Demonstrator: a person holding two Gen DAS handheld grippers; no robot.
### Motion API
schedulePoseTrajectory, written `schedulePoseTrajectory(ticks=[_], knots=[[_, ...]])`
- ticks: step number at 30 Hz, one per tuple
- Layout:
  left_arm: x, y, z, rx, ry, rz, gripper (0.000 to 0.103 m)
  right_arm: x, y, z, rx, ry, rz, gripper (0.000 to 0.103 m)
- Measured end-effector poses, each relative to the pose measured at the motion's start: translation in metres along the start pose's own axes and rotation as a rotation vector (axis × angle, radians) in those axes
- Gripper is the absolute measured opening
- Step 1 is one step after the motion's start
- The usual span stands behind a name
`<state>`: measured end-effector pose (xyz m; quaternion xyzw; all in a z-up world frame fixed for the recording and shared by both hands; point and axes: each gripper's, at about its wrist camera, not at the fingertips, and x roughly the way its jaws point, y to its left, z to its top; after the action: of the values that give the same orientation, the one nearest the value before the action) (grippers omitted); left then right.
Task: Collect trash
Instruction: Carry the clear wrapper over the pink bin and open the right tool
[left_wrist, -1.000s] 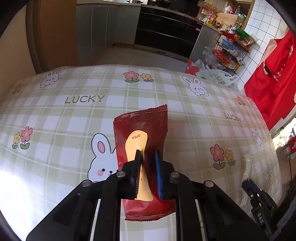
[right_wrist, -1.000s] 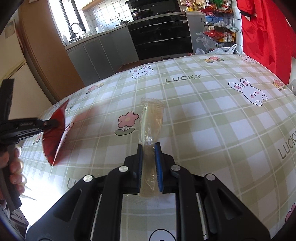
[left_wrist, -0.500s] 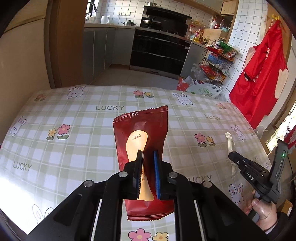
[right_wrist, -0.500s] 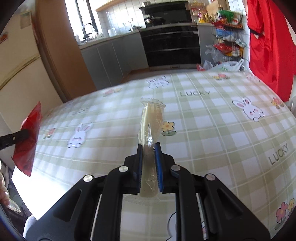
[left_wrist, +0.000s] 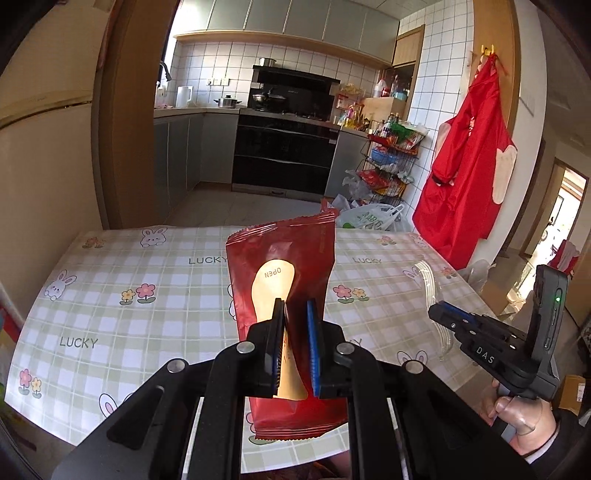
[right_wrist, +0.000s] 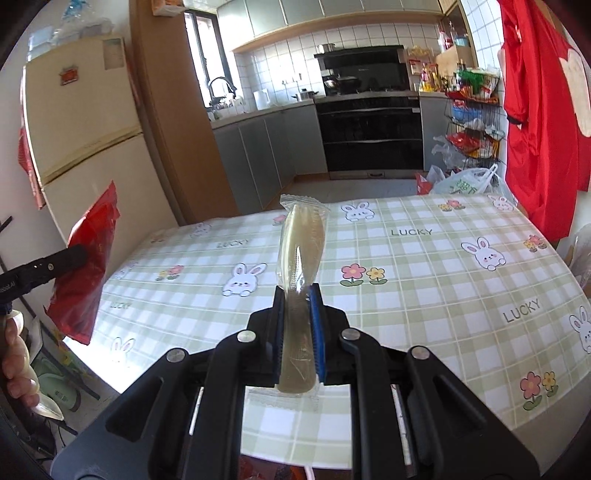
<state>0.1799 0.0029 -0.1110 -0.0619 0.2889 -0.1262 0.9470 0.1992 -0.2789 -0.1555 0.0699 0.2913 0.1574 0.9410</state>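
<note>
The left gripper (left_wrist: 294, 320) has its jaws pinched nearly together on a glossy red foil snack wrapper (left_wrist: 284, 258) with a tan "OPEN" tab, which stands upright between the pads and rises past their tips, lifted clear of the table. The right gripper (right_wrist: 298, 306) is likewise clamped tight on a clear plastic sleeve holding pale disposable cutlery (right_wrist: 301, 243), upright and poking above its jaws. Below and beyond both sets of jaws spreads a green-and-white checked tablecloth with bunnies, flowers and "LUCKY" lettering (right_wrist: 424, 266). Farther out past the table sit a white plastic bag (left_wrist: 369, 218) on the floor and a red apron (left_wrist: 465, 177) hanging on the wall.
</note>
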Motion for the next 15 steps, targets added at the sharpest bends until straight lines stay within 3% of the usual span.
schedulePoseTrajectory(ticks=[6, 15], knots=[[-0.048, 0.002, -0.016, -0.089, -0.036, -0.046, 0.012, -0.055, 0.023, -0.002, -0.024, -0.048, 0.020, 0.016], [-0.104, 0.009, -0.051, -0.132, -0.060, -0.083, 0.012, -0.114, 0.058, -0.030, -0.090, -0.075, 0.051, 0.016]])
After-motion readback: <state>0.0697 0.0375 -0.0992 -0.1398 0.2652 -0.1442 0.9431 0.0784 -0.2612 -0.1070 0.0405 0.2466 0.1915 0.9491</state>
